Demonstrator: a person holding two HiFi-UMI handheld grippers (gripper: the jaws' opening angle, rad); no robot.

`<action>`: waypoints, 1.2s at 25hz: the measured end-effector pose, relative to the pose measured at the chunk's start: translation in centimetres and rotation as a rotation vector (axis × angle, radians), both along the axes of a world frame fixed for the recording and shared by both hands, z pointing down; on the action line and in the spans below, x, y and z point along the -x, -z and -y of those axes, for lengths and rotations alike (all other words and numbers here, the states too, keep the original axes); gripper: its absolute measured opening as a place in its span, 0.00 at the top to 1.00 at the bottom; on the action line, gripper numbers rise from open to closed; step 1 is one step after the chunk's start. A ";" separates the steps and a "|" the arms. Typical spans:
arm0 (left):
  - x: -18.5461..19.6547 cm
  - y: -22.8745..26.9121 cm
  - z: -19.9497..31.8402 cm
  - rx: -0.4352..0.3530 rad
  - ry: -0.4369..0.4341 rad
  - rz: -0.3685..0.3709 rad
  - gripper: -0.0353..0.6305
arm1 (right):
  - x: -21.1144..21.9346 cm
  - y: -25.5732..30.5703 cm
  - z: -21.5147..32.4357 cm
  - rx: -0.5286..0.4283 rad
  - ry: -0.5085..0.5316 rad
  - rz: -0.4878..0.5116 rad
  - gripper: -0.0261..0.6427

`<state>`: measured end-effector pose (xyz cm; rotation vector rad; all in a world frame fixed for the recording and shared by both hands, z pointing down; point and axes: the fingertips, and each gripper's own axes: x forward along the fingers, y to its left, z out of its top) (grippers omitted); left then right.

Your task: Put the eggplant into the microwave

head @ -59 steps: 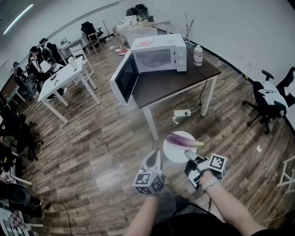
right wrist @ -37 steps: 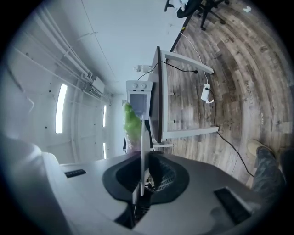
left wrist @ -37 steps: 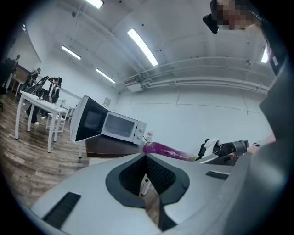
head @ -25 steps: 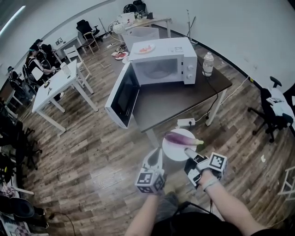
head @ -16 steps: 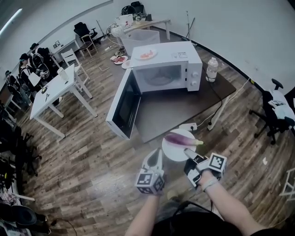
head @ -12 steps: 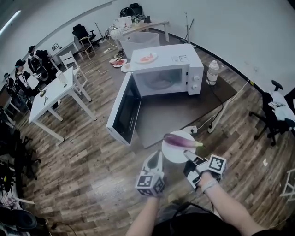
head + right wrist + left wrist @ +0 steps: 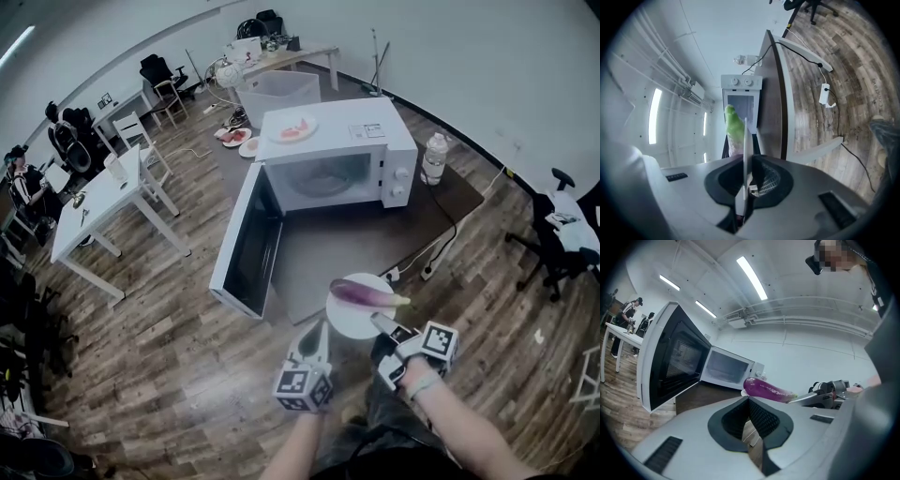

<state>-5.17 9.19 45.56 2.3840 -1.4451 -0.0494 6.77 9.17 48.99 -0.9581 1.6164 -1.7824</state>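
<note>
1. Head view: the step in hand looks like the carry. The eggplant point(image 7: 364, 294) lies on a round white plate point(image 7: 349, 321) at lower centre, well short of the microwave point(image 7: 337, 141) in the upper middle. The microwave's door point(image 7: 244, 248) hangs wide open at the left, over the dark matte worktop point(image 7: 366, 234). The right claw point(image 7: 382, 324) pinches the plate's near rim. The left claw point(image 7: 317, 336) is just beside it, tips together and carrying nothing. The eggplant is long, smooth and glossy purple, with a green stem end.

2. Left gripper view: the left claw point(image 7: 749, 401) closes to a point at lower centre, with nothing between its ribbed dark pads. Just above it the eggplant point(image 7: 766, 390) shines. At the left stand the door point(image 7: 670, 362), with its dark glass, and the boxy white microwave point(image 7: 726, 369).

3. Right gripper view: the right claw point(image 7: 745, 161) stands narrow, clamped on the plate point(image 7: 745, 136). The plate shows edge-on as a thin, hard white line in the centre. The eggplant point(image 7: 733, 124) shows its green stem just above and left of that line. The microwave point(image 7: 742, 86) is beyond, with two round knobs. The next move probably calls for holding the plate level, since the slick, rounded eggplant could roll. It then has to be steered past the open door into the cavity.
</note>
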 end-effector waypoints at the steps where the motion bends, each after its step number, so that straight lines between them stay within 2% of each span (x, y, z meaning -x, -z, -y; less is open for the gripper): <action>1: 0.0 -0.1 0.4 0.001 0.001 -0.001 0.95 | 0.0 0.0 0.4 0.001 0.002 -0.001 0.93; 13: 0.1 -0.6 7.4 -0.003 0.045 0.011 0.95 | 0.0 -0.4 7.3 0.001 0.049 -0.003 0.93; 30: -1.6 -2.2 16.3 0.012 0.048 0.013 0.95 | -1.2 -2.4 17.1 0.021 0.075 0.005 0.93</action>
